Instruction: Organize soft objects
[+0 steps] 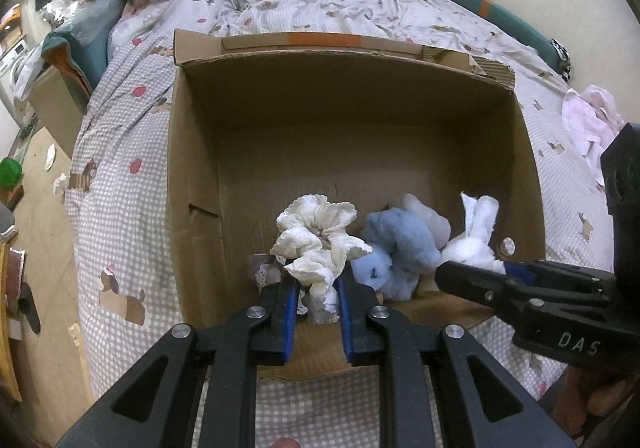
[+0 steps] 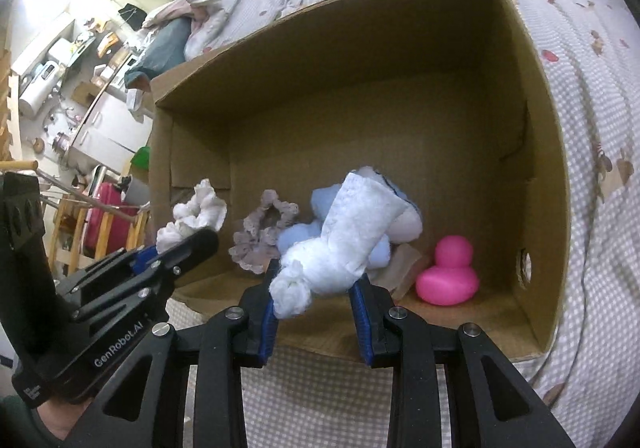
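Cream ruffled scrunchie (image 1: 320, 244) hangs clamped between my left gripper (image 1: 317, 302) pads, over the near edge of the cardboard box (image 1: 192, 152). My right gripper (image 2: 314, 288) is closed on a white plush bunny (image 2: 340, 244) just above the blue plush (image 2: 296, 242); a pink rubber duck (image 2: 448, 274) sits to its right. I'd lower each item past the near wall before releasing, dropping the bunny clear of the duck.
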{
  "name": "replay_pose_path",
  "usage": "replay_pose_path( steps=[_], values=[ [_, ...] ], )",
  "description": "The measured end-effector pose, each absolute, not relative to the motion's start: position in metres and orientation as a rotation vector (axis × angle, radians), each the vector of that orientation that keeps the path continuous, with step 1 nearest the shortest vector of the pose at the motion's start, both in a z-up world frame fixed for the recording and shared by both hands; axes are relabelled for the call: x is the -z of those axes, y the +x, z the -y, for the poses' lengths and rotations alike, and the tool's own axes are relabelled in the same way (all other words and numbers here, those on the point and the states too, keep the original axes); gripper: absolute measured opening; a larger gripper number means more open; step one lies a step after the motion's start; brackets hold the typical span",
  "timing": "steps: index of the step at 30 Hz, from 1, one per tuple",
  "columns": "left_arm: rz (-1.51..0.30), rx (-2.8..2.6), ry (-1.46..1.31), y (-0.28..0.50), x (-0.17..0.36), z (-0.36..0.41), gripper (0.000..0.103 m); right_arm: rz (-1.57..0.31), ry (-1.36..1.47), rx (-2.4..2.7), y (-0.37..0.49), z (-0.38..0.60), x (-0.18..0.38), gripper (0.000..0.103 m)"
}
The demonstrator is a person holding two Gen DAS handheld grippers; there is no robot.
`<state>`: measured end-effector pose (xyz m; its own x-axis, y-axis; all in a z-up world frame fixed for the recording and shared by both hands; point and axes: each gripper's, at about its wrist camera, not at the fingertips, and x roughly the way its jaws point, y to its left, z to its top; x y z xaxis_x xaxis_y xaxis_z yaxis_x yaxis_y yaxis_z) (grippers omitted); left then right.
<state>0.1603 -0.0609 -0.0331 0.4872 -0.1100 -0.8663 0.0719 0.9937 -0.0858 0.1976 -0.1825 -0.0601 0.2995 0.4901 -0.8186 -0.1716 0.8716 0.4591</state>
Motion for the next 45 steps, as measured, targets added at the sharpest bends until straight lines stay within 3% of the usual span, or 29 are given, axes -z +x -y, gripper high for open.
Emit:
replay_pose_path(
  steps=[5, 8, 10, 13, 14, 16, 17, 24, 27, 31, 34, 39, 45],
  values=[
    [-1.04, 0.097, -0.036, 0.159, 0.03, 0.061, 0.019, -1.18, 0.326, -0.447, 0.197, 0.187, 0.058, 0.033],
    [-1.031, 0.106, -0.041, 0.156, 0.027, 0.061, 0.033, -1.163, 0.336, -0.448, 0.194, 0.193, 0.055, 0.034],
    [-1.021, 0.114, -0.044, 0.153, 0.024, 0.061, 0.048, -1.156, 0.343, -0.442, 0.192, 0.197, 0.052, 0.034],
    [-0.981, 0.118, -0.049, 0.147, 0.013, 0.06, 0.055, -1.135, 0.354, -0.434, 0.19, 0.201, 0.047, 0.034],
    [-0.966, 0.12, -0.05, 0.145, 0.008, 0.059, 0.058, -1.13, 0.358, -0.438, 0.19, 0.202, 0.045, 0.037],
    [-0.929, 0.107, -0.049, 0.14, -0.001, 0.057, 0.076, -1.11, 0.357, -0.433, 0.188, 0.203, 0.039, 0.056],
    [-0.923, 0.101, -0.05, 0.139, -0.004, 0.055, 0.078, -1.09, 0.355, -0.426, 0.184, 0.207, 0.036, 0.066],
    [-0.837, 0.057, -0.062, 0.115, -0.038, 0.041, 0.079, -0.931, 0.311, -0.403, 0.164, 0.215, -0.007, 0.067],
    [-0.812, 0.049, -0.074, 0.104, -0.051, 0.035, 0.088, -0.853, 0.252, -0.389, 0.149, 0.212, -0.031, 0.071],
    [-0.785, 0.093, -0.084, 0.08, -0.069, 0.035, 0.088, -0.795, 0.18, -0.368, 0.127, 0.206, -0.051, 0.075],
    [-0.751, 0.081, -0.031, 0.059, -0.08, 0.042, 0.089, -0.769, 0.143, -0.344, 0.109, 0.205, -0.056, 0.078],
    [-0.697, 0.029, 0.018, 0.026, -0.083, 0.041, 0.089, -0.758, 0.142, -0.302, 0.085, 0.208, -0.05, 0.096],
    [-0.718, -0.049, 0.016, 0.02, -0.065, 0.03, 0.089, -0.75, 0.142, -0.254, 0.068, 0.212, -0.04, 0.103]
  ],
)
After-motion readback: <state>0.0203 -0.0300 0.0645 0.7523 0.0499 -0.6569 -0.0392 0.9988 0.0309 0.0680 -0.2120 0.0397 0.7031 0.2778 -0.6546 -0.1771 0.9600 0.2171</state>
